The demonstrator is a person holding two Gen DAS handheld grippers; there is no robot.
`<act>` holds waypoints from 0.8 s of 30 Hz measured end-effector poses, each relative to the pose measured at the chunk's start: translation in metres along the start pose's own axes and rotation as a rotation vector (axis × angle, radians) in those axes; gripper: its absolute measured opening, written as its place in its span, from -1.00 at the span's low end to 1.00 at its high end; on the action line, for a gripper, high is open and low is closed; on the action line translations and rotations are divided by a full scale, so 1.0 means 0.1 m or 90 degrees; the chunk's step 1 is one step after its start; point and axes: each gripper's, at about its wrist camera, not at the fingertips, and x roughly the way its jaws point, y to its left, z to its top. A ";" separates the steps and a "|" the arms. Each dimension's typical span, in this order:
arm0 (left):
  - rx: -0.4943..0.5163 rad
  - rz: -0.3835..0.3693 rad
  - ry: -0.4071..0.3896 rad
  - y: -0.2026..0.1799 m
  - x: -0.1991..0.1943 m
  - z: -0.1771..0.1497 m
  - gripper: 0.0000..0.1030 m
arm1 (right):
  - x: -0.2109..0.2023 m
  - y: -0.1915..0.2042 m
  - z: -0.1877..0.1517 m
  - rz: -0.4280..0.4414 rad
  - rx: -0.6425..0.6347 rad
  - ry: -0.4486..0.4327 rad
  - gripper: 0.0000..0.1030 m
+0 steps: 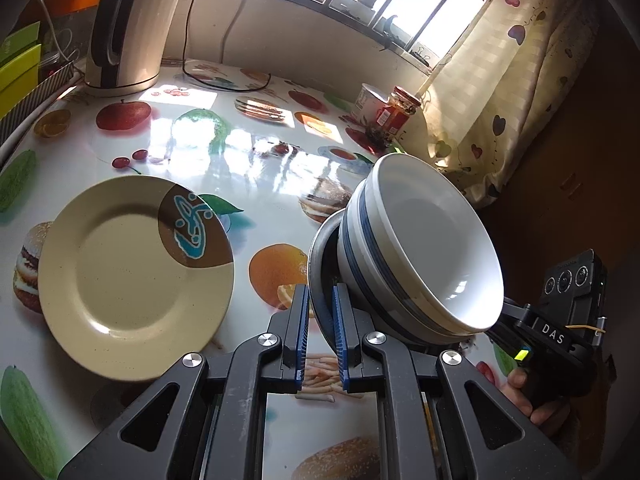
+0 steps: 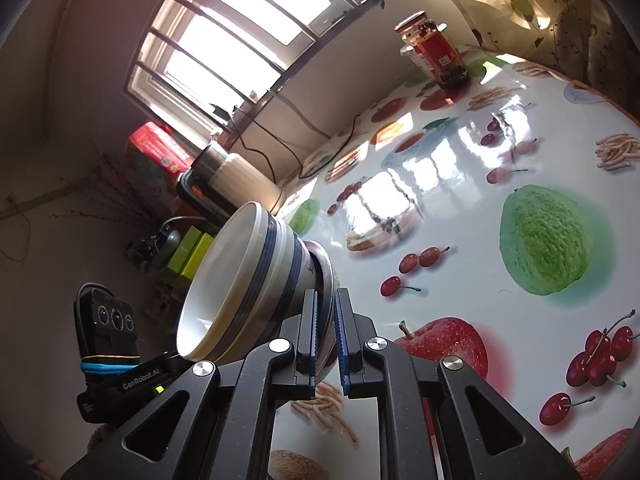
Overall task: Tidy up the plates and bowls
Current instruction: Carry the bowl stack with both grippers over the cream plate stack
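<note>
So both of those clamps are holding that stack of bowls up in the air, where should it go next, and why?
Probably across and down onto the cream plate. The left gripper and right gripper both pinch the rim of the bottom dish under the striped bowls, which hang tilted above the table. The plate lies flat and bare, a likely spot for stacking.

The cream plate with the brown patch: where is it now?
In the left wrist view the cream plate lies flat on the fruit-print table, left of the left gripper.
</note>
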 end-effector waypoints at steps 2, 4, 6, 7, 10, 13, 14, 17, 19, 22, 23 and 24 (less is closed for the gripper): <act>-0.002 0.003 -0.004 0.03 -0.03 0.02 -0.76 | 0.03 0.04 0.00 0.002 -0.001 0.002 -0.79; -0.002 0.007 -0.008 0.05 -0.06 0.03 -0.76 | 0.05 0.07 0.00 0.006 -0.003 0.005 -0.79; -0.004 0.009 -0.012 0.08 -0.08 0.04 -0.76 | 0.08 0.10 0.01 0.007 -0.005 0.007 -0.79; -0.005 0.010 -0.013 0.09 -0.09 0.04 -0.76 | 0.09 0.10 0.01 0.009 -0.006 0.009 -0.79; -0.010 0.013 -0.017 0.13 -0.13 0.04 -0.76 | 0.14 0.14 0.02 0.010 -0.009 0.014 -0.79; -0.015 0.018 -0.021 0.18 -0.16 0.06 -0.76 | 0.19 0.18 0.02 0.013 -0.015 0.019 -0.79; -0.016 0.019 -0.022 0.19 -0.17 0.06 -0.76 | 0.20 0.19 0.03 0.015 -0.017 0.021 -0.79; -0.019 0.022 -0.025 0.23 -0.21 0.07 -0.76 | 0.25 0.23 0.03 0.017 -0.019 0.025 -0.79; -0.022 0.024 -0.027 0.26 -0.22 0.08 -0.76 | 0.28 0.25 0.04 0.020 -0.020 0.027 -0.79; -0.026 0.030 -0.029 0.31 -0.25 0.10 -0.76 | 0.34 0.29 0.04 0.023 -0.021 0.032 -0.79; -0.028 0.033 -0.028 0.33 -0.25 0.10 -0.76 | 0.36 0.30 0.04 0.023 -0.023 0.033 -0.79; -0.029 0.034 -0.029 0.35 -0.26 0.11 -0.76 | 0.37 0.32 0.04 0.025 -0.024 0.035 -0.79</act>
